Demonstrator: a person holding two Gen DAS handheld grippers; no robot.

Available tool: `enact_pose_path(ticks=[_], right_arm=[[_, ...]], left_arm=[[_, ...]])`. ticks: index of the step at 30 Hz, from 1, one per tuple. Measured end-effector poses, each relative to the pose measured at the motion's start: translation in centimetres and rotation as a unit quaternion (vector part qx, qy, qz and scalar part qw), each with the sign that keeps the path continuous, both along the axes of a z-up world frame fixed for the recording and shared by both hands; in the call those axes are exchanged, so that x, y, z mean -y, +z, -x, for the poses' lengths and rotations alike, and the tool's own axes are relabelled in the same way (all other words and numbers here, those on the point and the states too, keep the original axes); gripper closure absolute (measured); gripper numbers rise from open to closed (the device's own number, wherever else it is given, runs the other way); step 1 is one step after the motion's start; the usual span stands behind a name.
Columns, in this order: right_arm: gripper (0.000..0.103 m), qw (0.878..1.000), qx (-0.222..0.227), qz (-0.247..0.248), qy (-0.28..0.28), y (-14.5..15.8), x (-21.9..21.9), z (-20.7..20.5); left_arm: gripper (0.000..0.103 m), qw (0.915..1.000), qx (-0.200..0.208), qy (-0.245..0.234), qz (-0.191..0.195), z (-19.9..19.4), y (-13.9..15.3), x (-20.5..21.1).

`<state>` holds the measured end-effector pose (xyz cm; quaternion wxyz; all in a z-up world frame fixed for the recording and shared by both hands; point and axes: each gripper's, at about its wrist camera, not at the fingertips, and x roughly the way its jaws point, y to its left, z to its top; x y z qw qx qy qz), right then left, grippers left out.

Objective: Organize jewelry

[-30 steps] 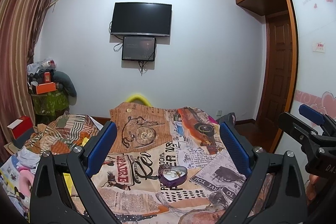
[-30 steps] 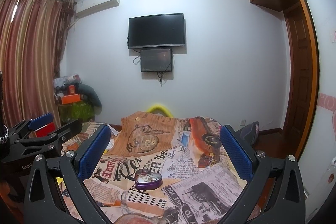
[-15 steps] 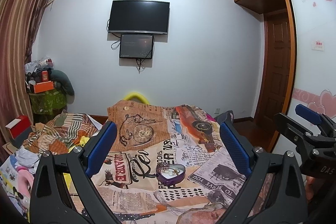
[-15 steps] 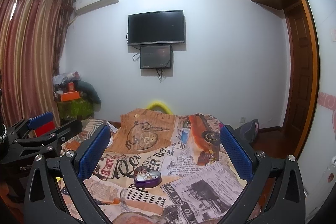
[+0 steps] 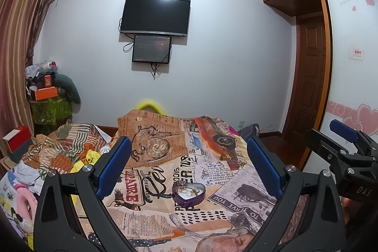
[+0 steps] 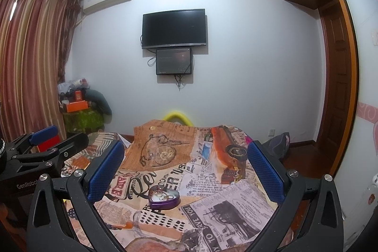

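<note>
A purple heart-shaped tin [image 5: 189, 195] sits open on the newspaper-print bedspread [image 5: 165, 171]. Small gold and silver jewelry pieces [image 5: 189, 191] lie inside it. The tin also shows in the right wrist view [image 6: 164, 198]. My left gripper [image 5: 189, 164] is open and empty, held above the bed with the tin between and below its blue pads. My right gripper [image 6: 185, 165] is open and empty too, hovering over the same spot. Each gripper shows at the edge of the other's view.
A pile of striped cloth and clutter [image 5: 54, 152] lies at the bed's left. A red box [image 5: 17, 141] and a green-draped stand [image 5: 50, 108] are by the curtain. A wooden door [image 5: 309, 86] and wardrobe stand at right. A TV [image 5: 154, 15] hangs on the wall.
Both grippers have tilted slightly, shifting the room a little in view. The tin has stayed put. Both stay open.
</note>
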<state>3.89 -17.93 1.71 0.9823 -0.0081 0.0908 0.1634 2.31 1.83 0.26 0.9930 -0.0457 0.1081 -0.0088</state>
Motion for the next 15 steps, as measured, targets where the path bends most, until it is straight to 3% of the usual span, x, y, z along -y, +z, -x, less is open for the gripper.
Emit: enact_pose_path(ticks=[15], right_arm=[[0.000, 1.000, -0.014, 0.001, -0.004, -0.6, -0.1, -1.2]], left_arm=[[0.004, 0.9999, -0.011, 0.002, -0.002, -1.2, -1.1, 0.2]])
